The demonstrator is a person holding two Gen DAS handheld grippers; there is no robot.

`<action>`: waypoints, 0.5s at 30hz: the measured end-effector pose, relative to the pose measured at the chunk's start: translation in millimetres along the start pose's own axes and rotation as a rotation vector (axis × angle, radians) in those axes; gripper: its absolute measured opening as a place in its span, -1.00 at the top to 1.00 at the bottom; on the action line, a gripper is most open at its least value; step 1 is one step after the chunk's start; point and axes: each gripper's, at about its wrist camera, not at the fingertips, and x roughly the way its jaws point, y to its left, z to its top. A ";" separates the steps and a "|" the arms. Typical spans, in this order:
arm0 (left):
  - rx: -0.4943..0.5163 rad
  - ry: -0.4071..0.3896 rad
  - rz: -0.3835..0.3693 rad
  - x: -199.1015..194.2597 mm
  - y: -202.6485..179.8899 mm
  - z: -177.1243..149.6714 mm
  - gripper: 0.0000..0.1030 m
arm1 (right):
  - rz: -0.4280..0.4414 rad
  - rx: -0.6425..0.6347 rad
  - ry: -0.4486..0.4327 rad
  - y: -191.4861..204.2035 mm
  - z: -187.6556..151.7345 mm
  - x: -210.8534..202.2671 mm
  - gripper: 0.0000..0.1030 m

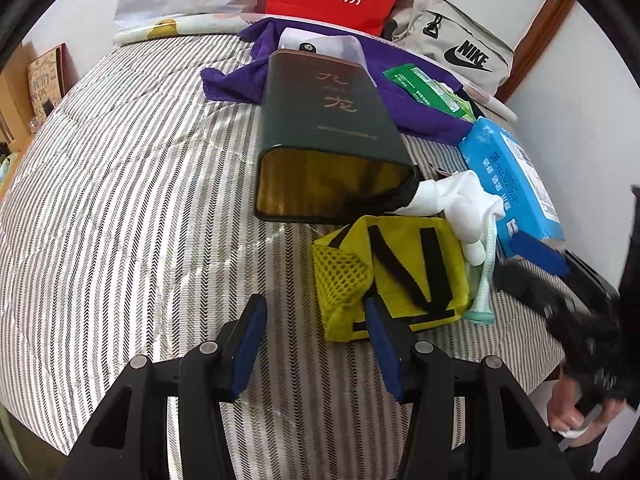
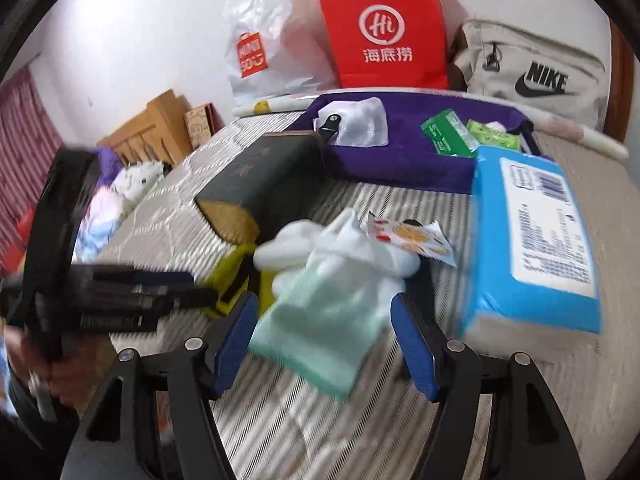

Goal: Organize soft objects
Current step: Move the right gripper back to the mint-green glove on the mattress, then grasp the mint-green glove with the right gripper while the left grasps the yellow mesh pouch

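In the left wrist view my left gripper stands open low over the striped bedspread, with only the cover between its pads. Its right finger is at the near edge of a yellow mesh pouch with black straps. White socks and a mint green sock lie just right of the pouch. In the right wrist view my right gripper is open, with the mint sock lying between its blue pads; the image is blurred. The white socks lie just beyond. The left gripper is a dark blur at left.
A dark tin box lies on its side, open end toward me. A blue tissue pack, a purple cloth with green packets, a fruit-print packet, a red bag, a white bag and a grey Nike bag stand beyond.
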 end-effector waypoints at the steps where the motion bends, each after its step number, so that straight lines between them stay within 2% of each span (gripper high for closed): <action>1: -0.004 -0.002 -0.006 -0.3 1.6 0.1 0.05 | 0.003 0.009 0.004 -0.3 3.9 4.9 -0.32; 3: -0.010 -0.002 -0.014 -0.2 3.4 0.7 0.05 | -0.006 0.016 0.016 -1.3 10.5 15.8 -0.22; 4: -0.011 -0.002 -0.018 -0.2 3.5 1.2 0.05 | -0.007 0.008 0.023 -0.7 13.0 20.7 0.03; 5: -0.010 -0.004 -0.024 -0.7 2.9 2.0 0.05 | 0.019 -0.002 0.018 0.1 13.8 22.0 0.42; 7: -0.005 -0.010 -0.035 -2.1 1.7 2.8 0.05 | 0.084 -0.025 0.029 4.3 13.6 21.2 0.66; 8: -0.002 -0.012 -0.037 -2.3 0.9 3.4 0.05 | 0.074 -0.039 0.024 6.6 13.3 19.2 0.76; 10: 0.005 -0.014 -0.040 -1.8 -1.1 4.5 0.05 | 0.041 -0.077 0.004 11.8 11.5 9.2 0.82; 15: 0.015 -0.020 -0.072 1.5 -8.9 7.4 0.02 | 0.073 -0.103 -0.021 19.1 4.0 -22.2 0.84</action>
